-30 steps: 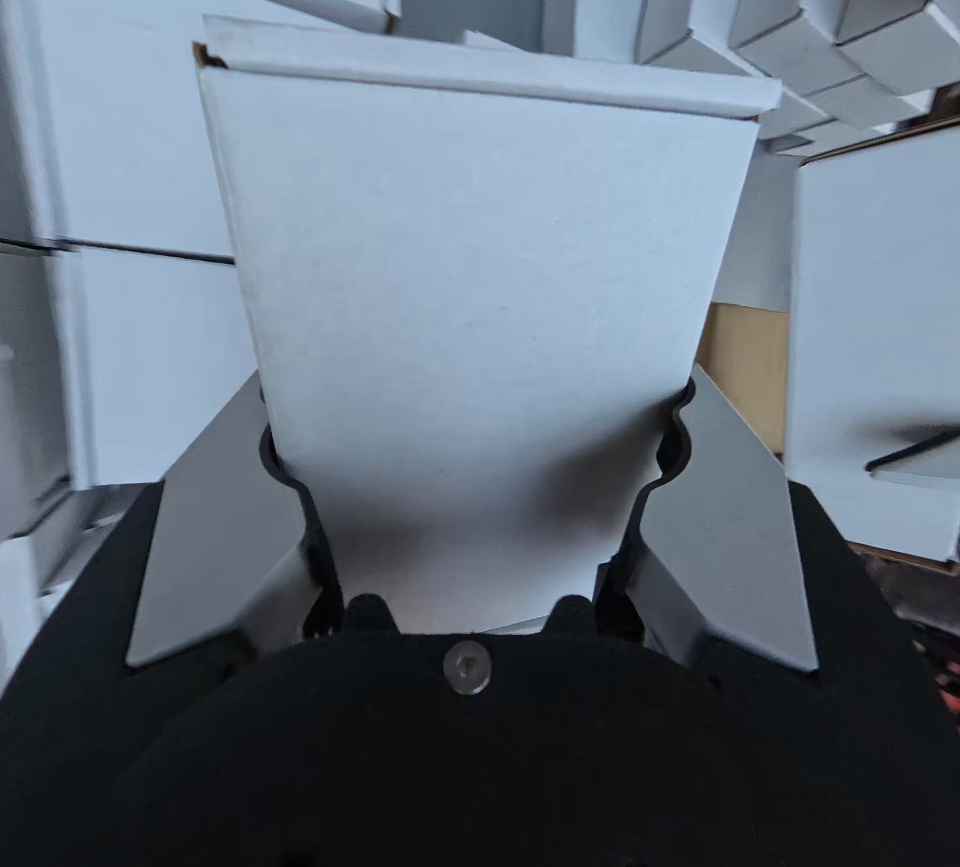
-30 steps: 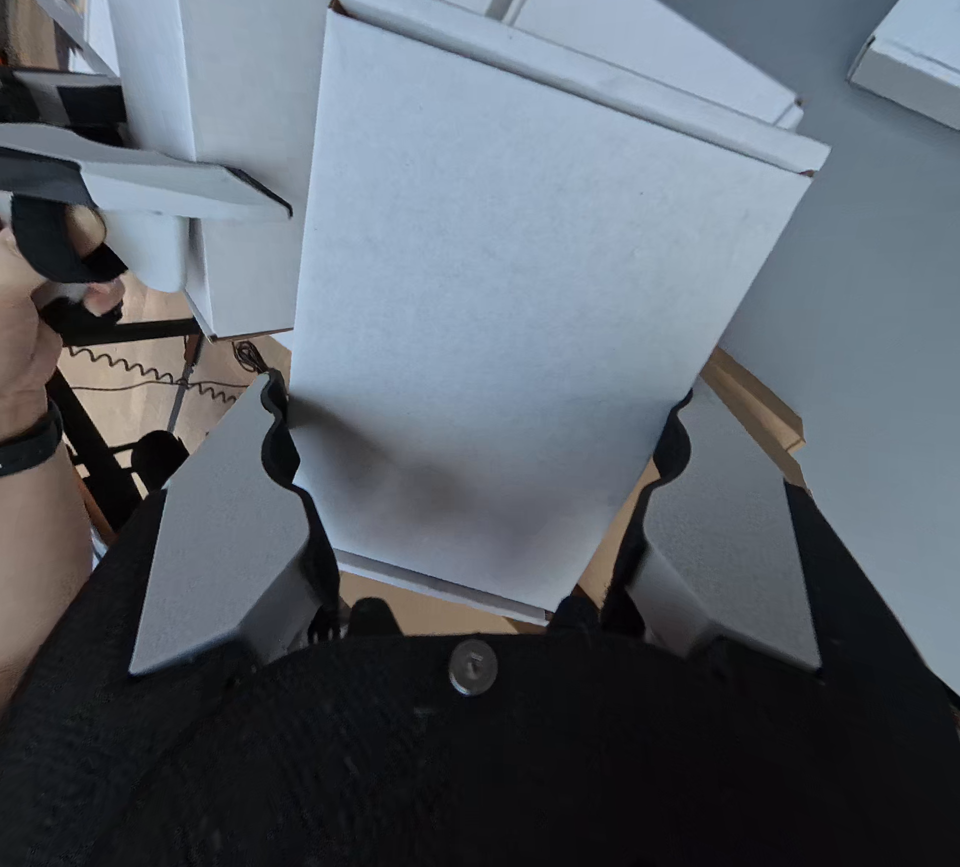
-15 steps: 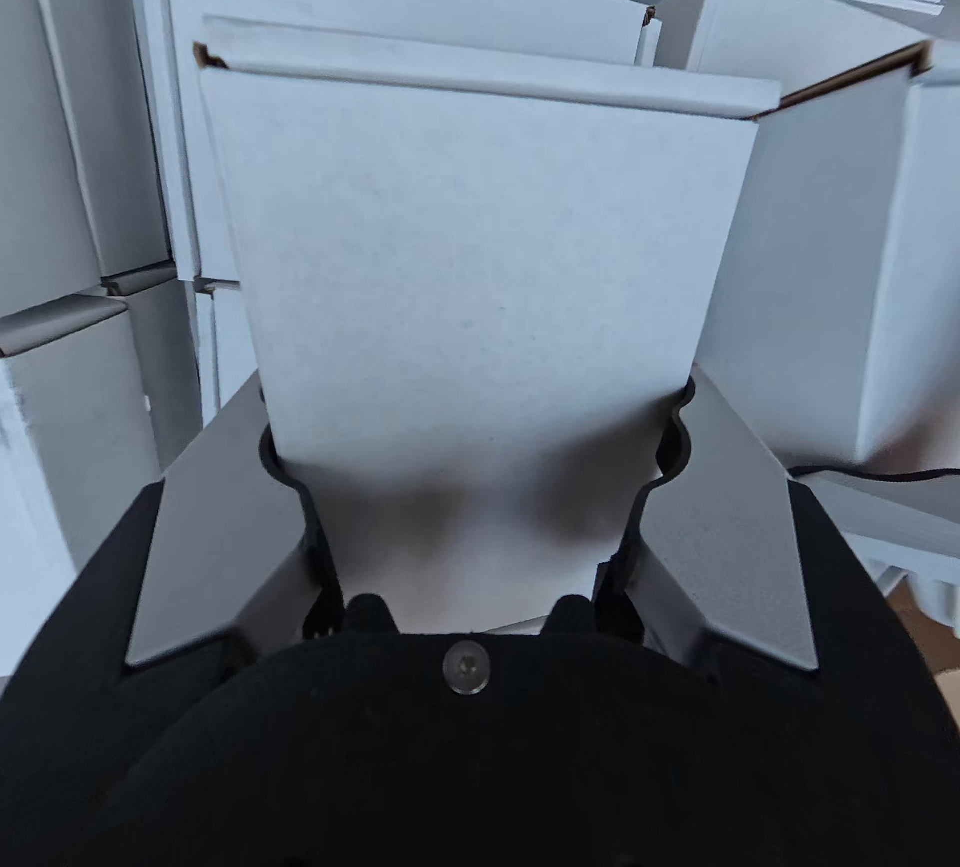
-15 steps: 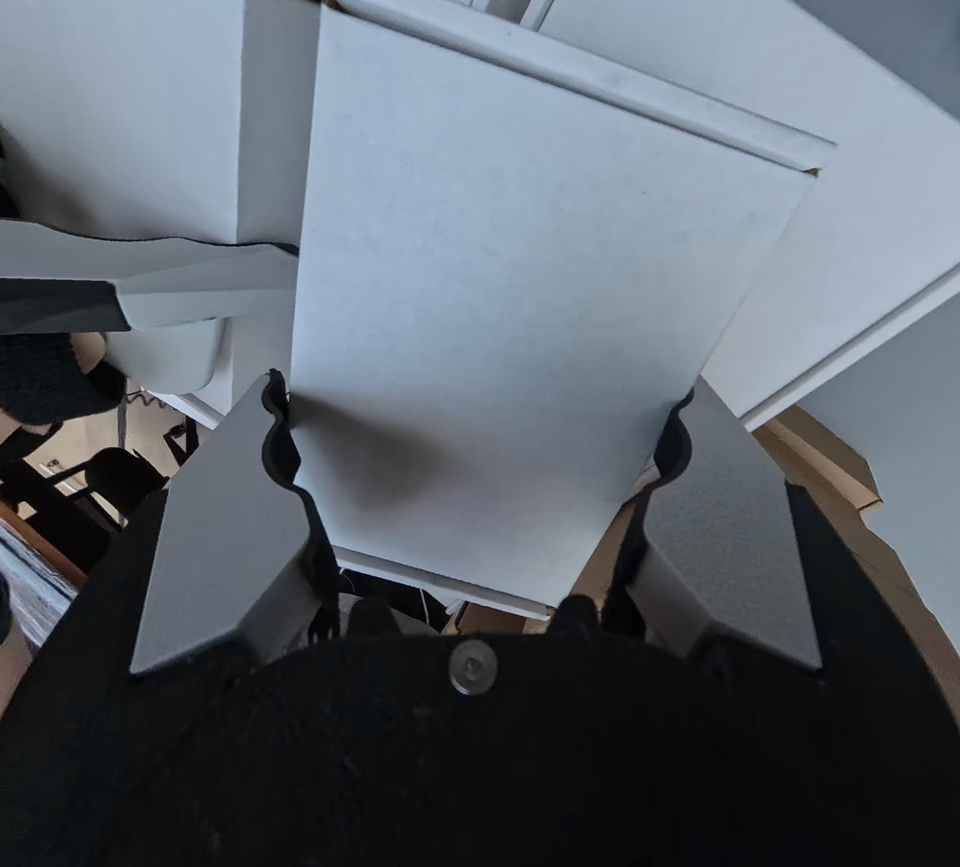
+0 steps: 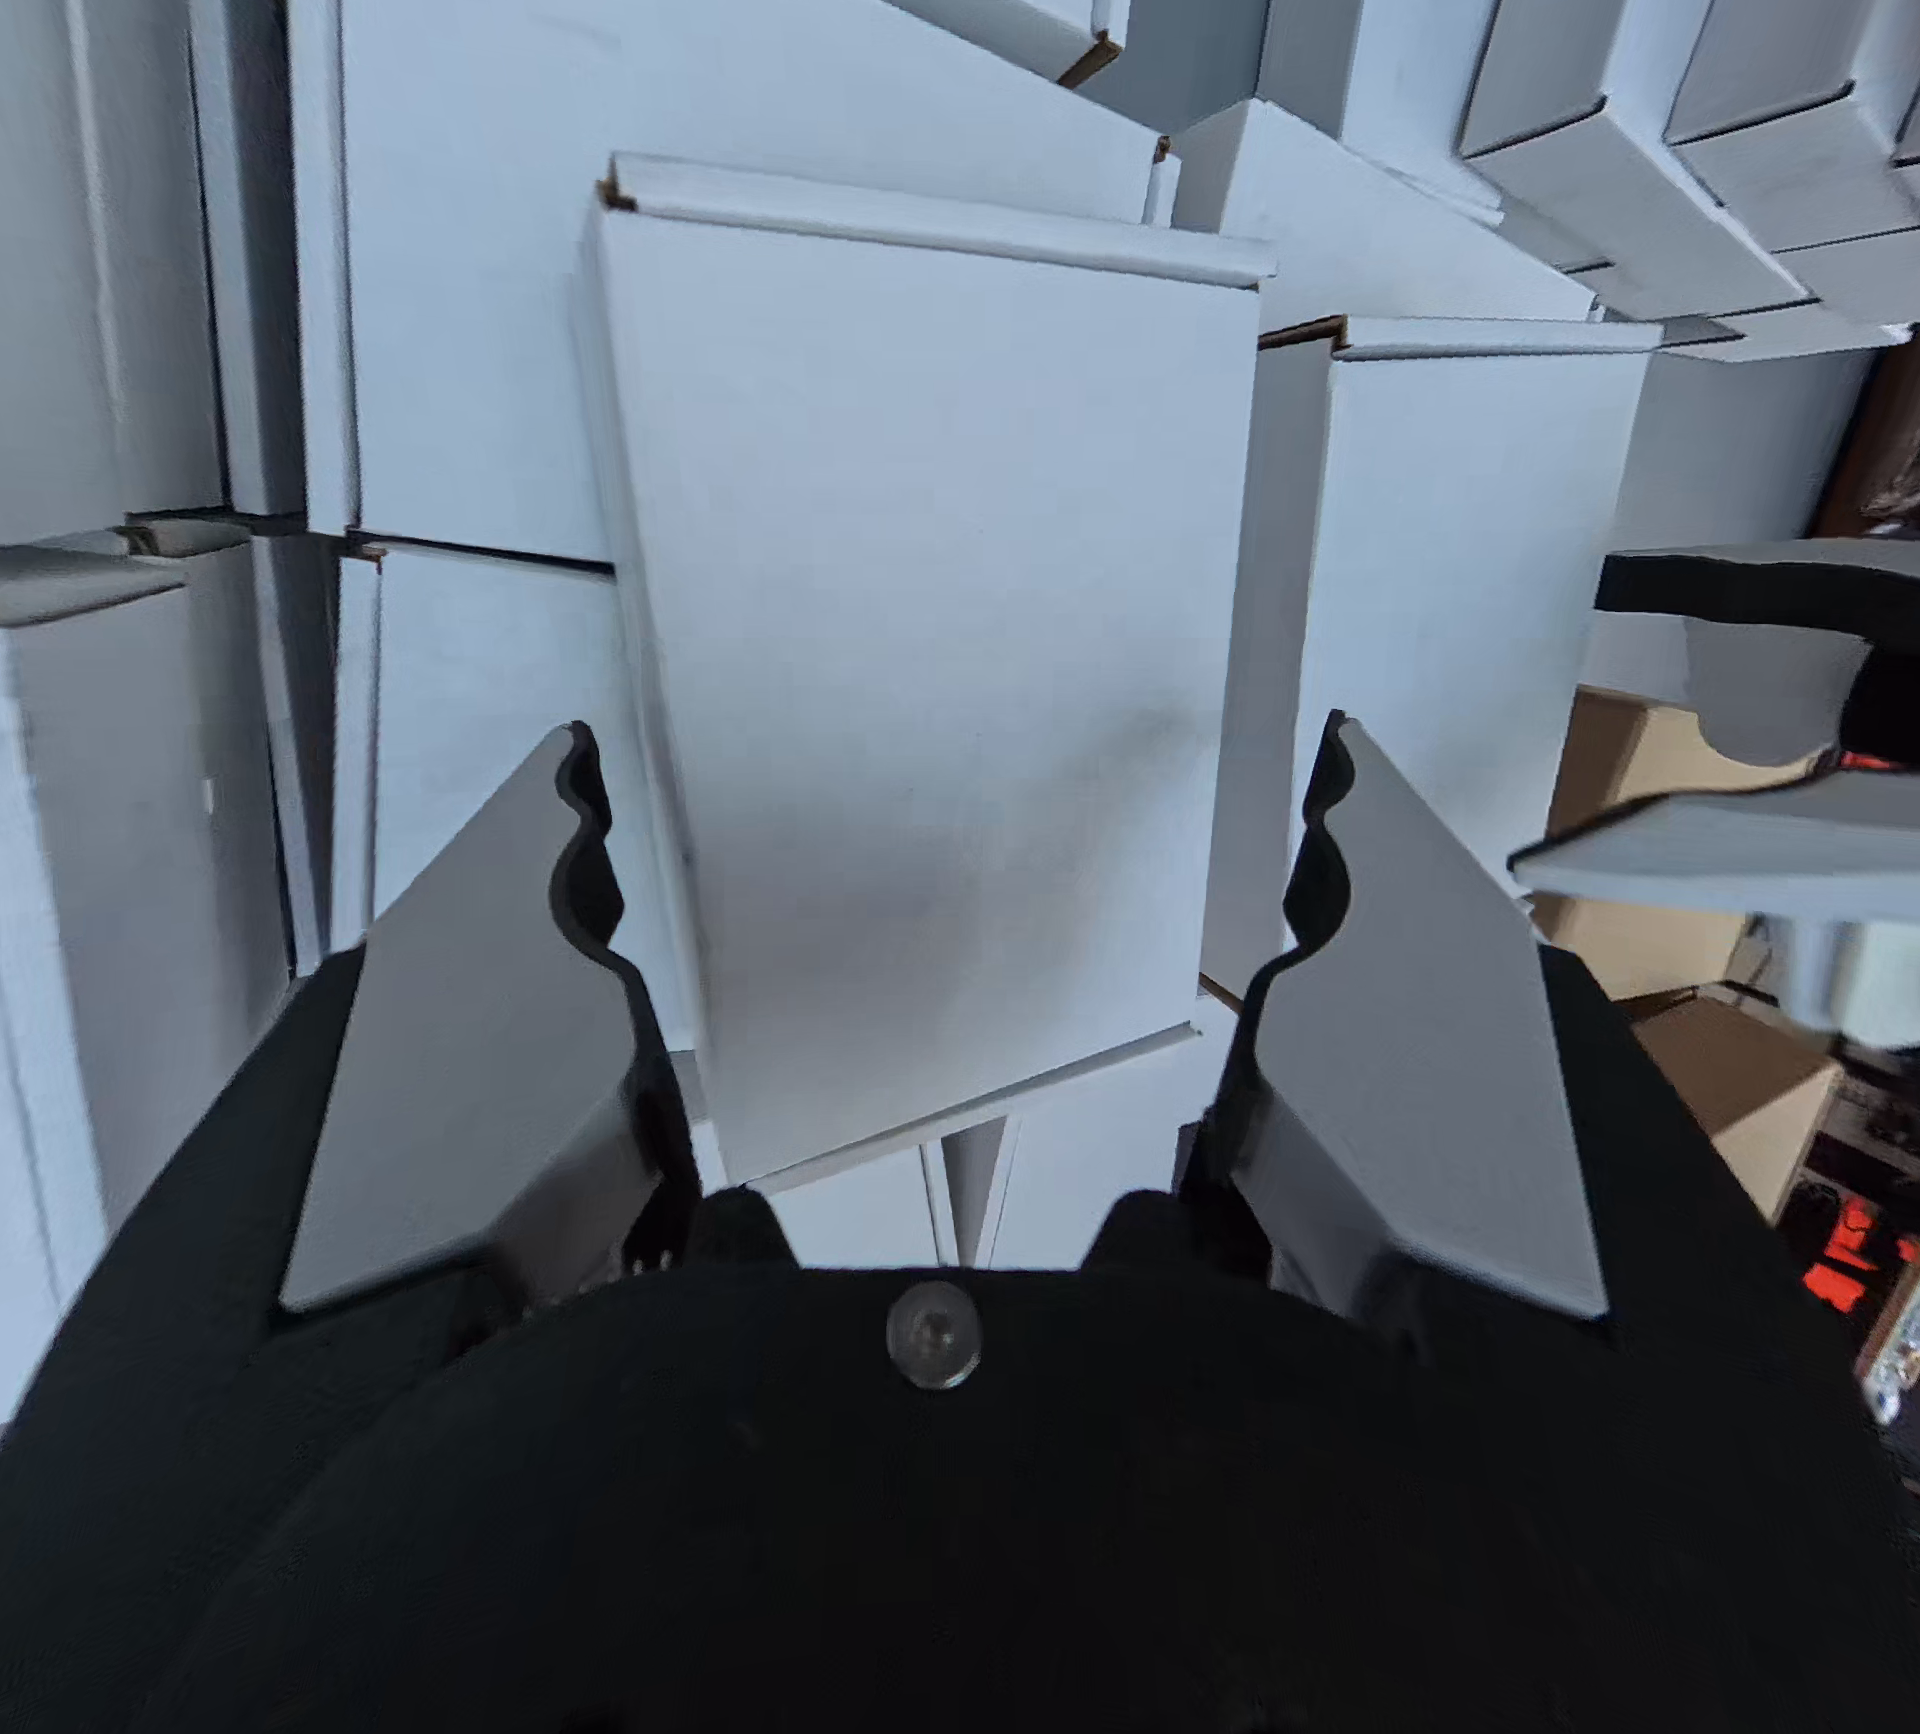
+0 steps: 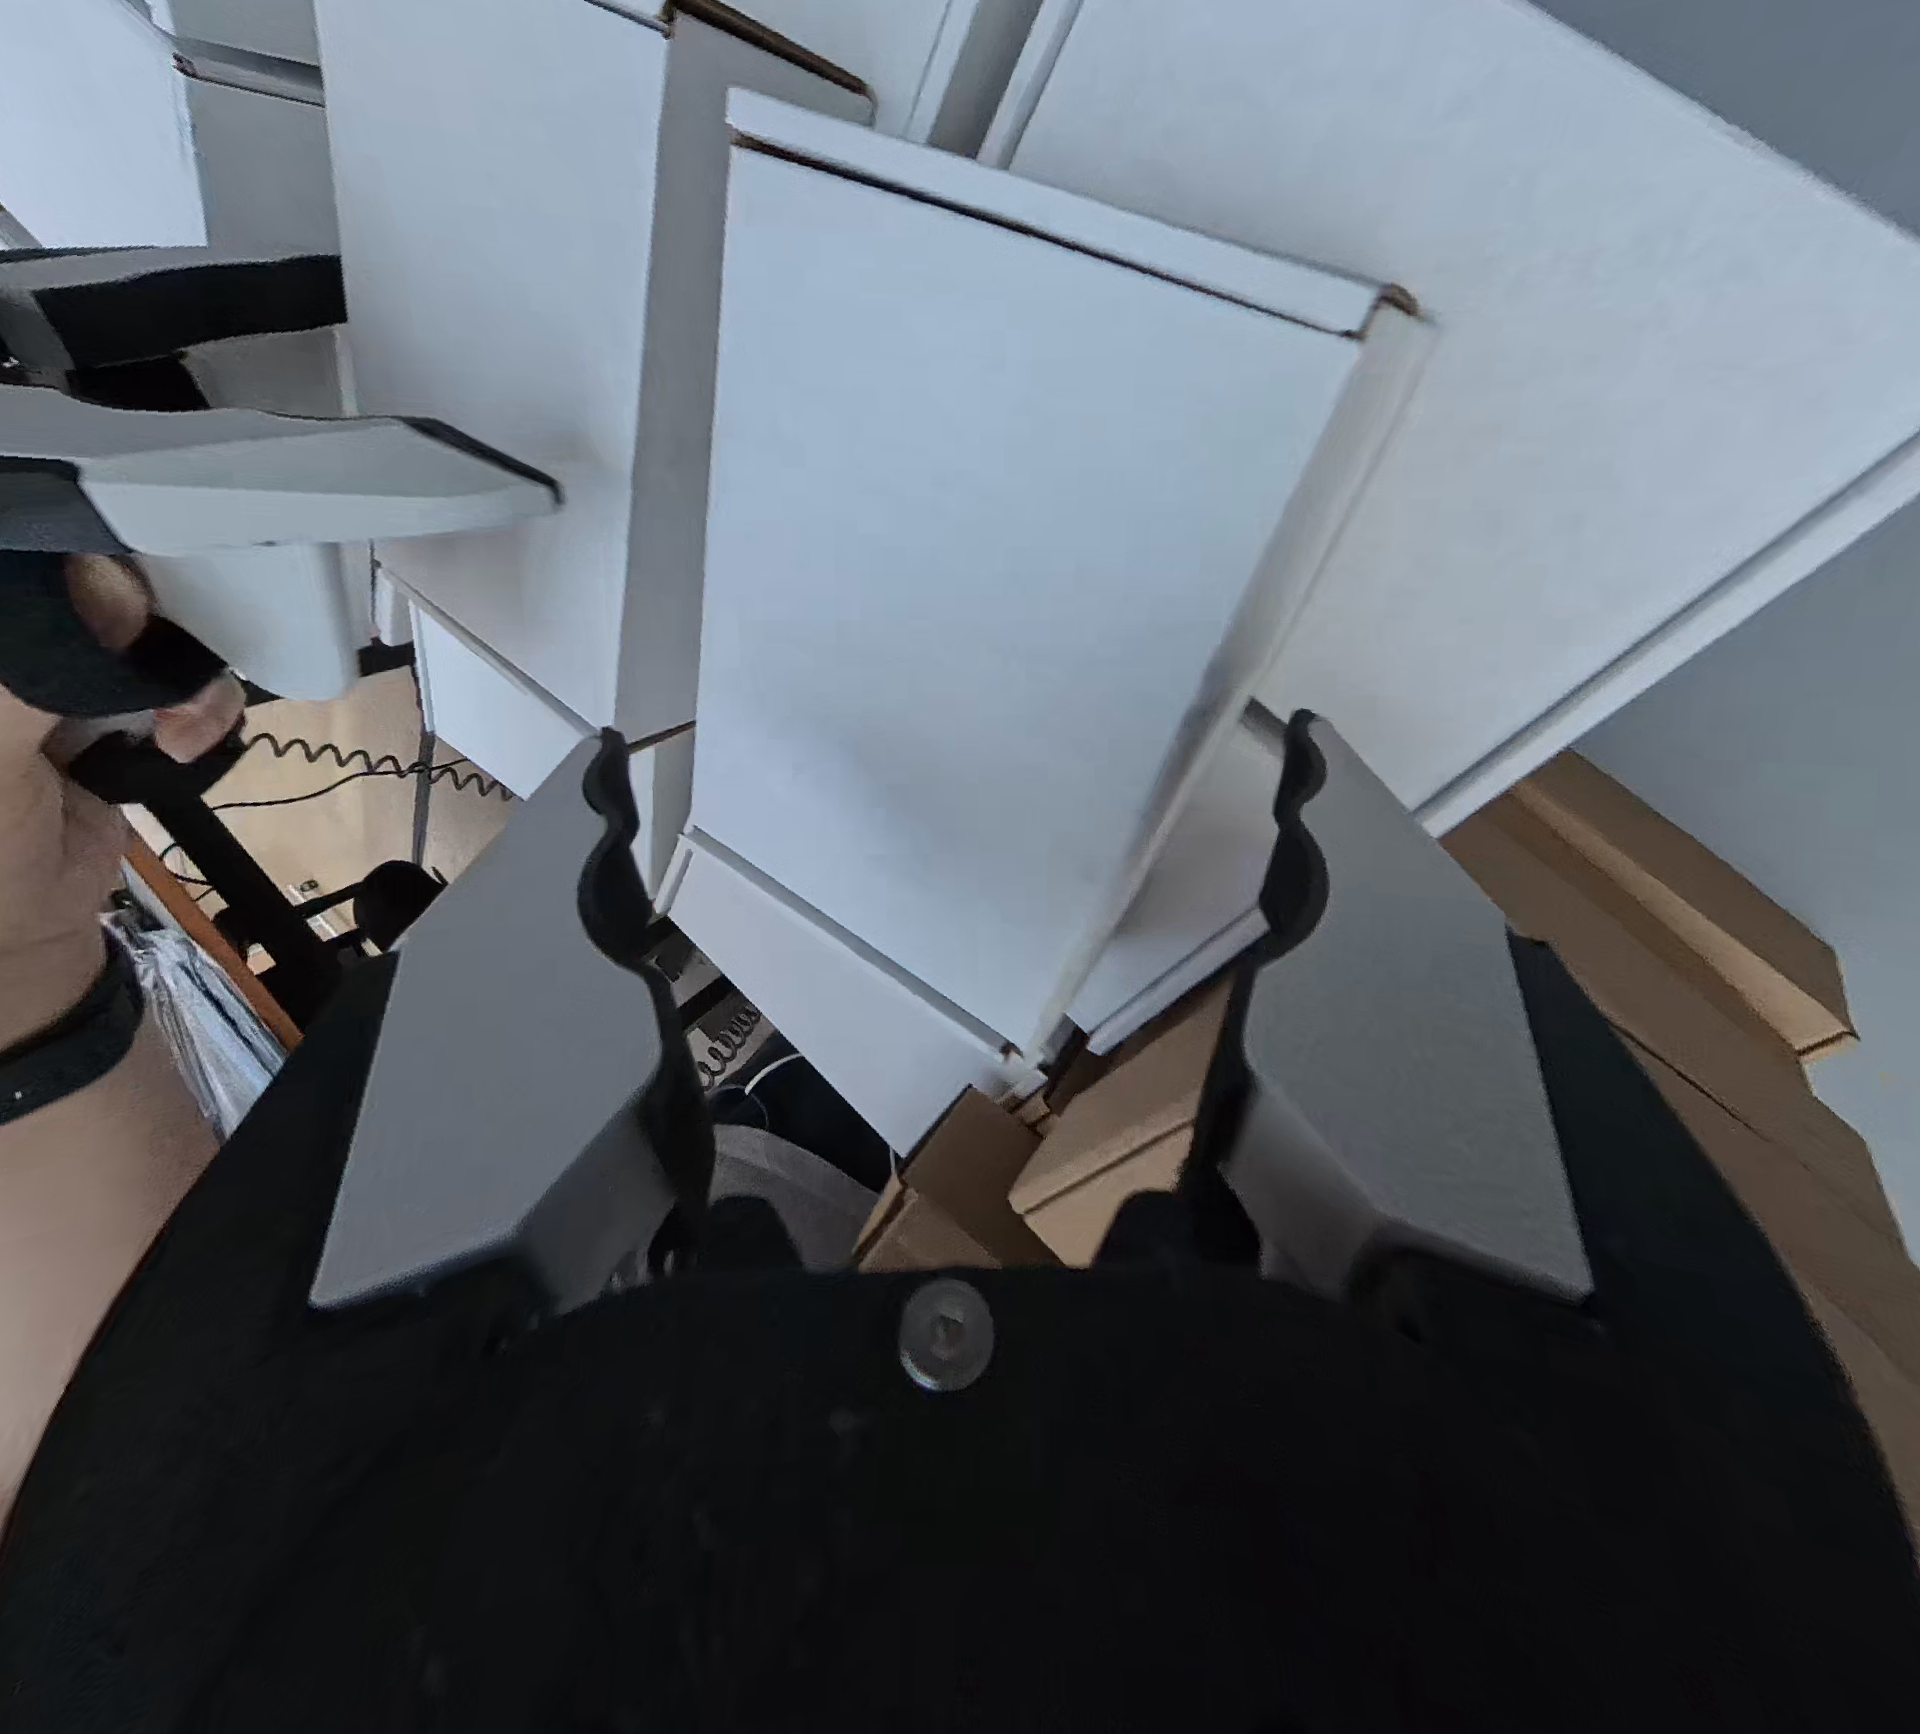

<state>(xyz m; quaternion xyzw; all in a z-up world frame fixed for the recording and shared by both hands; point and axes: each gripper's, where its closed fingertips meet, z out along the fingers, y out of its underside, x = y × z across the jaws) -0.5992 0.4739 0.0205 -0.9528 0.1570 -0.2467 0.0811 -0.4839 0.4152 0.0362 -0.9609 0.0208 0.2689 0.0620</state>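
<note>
White box (image 5: 935, 645) ahead between open left claw (image 5: 956, 749).

Stacked white boxes (image 5: 727, 334) (brown cartons (image 6: 1621, 936), perhaps)

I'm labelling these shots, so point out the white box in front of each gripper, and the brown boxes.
Left white box (image 5: 935, 645): left wrist view, middle of its broad face.
Right white box (image 6: 987, 562): right wrist view, middle of its broad face.
Brown boxes (image 6: 1662, 936): right wrist view, top of one.

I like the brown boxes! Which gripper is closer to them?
Right. The right gripper hangs just over the brown boxes; the left gripper sits farther off, among white boxes.
</note>
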